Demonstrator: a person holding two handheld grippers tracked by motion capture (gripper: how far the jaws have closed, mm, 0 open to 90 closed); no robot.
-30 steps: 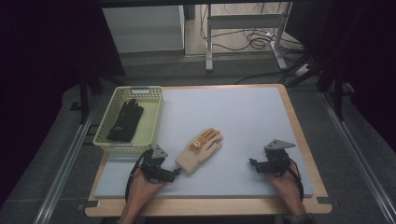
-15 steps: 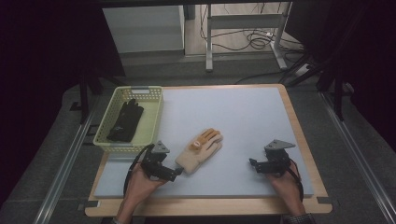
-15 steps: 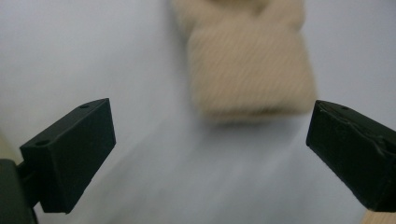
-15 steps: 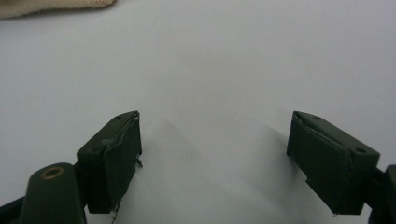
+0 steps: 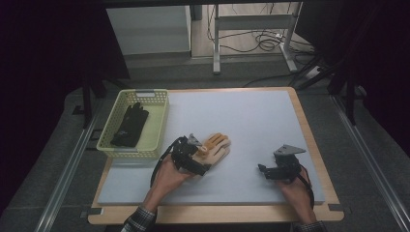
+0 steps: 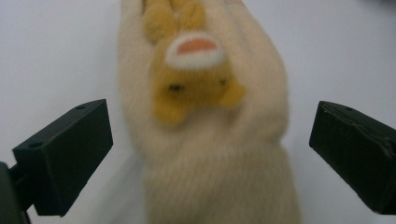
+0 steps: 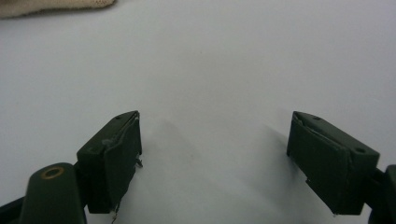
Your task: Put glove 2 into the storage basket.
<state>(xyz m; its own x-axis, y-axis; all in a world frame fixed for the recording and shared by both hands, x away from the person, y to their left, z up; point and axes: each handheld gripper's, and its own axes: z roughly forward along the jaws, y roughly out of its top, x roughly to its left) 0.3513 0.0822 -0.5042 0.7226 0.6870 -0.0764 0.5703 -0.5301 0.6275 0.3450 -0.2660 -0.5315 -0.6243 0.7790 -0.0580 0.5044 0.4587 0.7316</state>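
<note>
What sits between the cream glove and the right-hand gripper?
Nothing: in the high view, only bare white table lies between the cream glove and the right gripper.

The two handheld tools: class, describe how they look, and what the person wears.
Both the left tool and the right tool have blocky black jaws. A black cable trails from the left one; a grey three-cornered plate tops the right one. The person's sleeves are plaid.
</note>
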